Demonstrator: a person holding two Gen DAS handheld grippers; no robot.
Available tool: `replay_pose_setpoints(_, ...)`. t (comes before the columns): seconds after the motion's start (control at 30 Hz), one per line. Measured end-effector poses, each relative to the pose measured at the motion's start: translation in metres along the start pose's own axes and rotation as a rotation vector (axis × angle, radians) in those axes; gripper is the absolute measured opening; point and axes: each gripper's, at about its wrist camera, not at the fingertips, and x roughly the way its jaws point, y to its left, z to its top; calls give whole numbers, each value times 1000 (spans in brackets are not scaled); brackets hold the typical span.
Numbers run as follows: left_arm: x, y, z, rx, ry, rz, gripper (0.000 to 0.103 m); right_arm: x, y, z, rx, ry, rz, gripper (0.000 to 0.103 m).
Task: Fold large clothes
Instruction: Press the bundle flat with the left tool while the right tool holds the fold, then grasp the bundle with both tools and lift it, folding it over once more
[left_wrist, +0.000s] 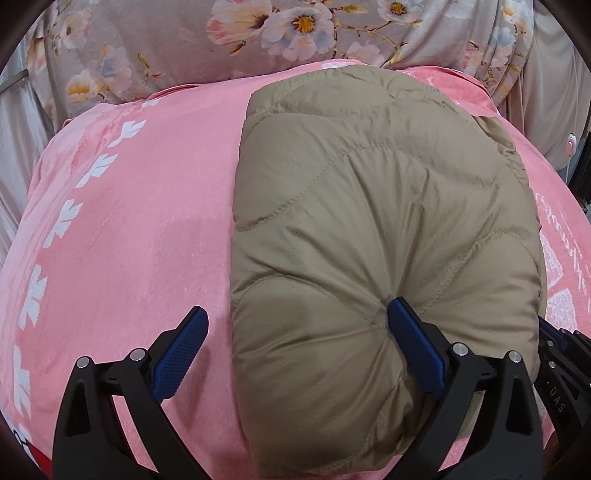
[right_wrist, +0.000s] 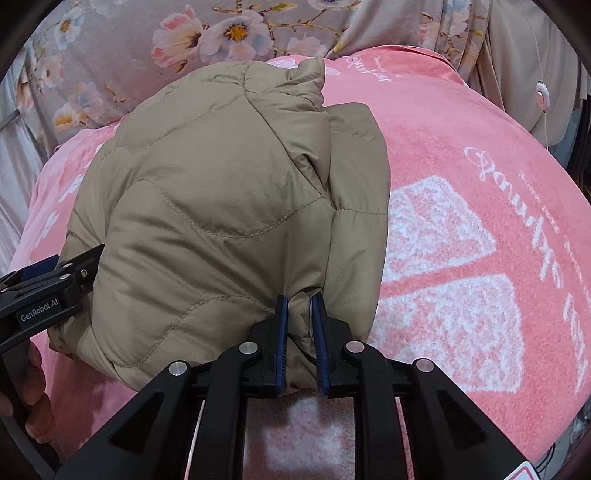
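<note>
Right wrist view: right tongs (right_wrist: 300, 299) mostly buried in jacket (right_wrist: 221, 192) fold.

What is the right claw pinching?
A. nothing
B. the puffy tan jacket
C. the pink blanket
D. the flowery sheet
B: the right claw is squeezed shut on a fold at the near edge of the puffy tan jacket, which lies on the pink blanket.

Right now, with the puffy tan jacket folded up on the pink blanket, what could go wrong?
1. The right gripper pinches only a small bunch of the tan jacket at its near edge; lifting could let the puffy fold spring open.
2. The left gripper is open, one finger pressing into the padding; nothing holds that side.
3. Dragging could ruck the pink blanket.
</note>
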Motion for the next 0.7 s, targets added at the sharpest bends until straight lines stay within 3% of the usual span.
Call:
replay_pose_setpoints(0.37,3,1,0,-15,-3,-4,98,3,-1,-4,0,-28,18,16)
replay_pose_setpoints(0.47,3,13,4,-62,18,-74,98,-3,-12,2,21,-4,54,18)
replay_pose_setpoints(0.5,2,22,7,-92,41,-114,98,-8,-19,5,53,15,77,23)
replay_pose_setpoints(0.57,-1,43,14,-168,85,-192,98,-24,-38,13,134,2,155,49)
replay_pose_setpoints(0.6,-4,52,18,-195,83,-209,98,-30,-47,16,173,-9,186,70)
replay_pose_setpoints(0.7,-12,73,35,-233,54,-249,98,-24,-67,20,234,56,298,72)
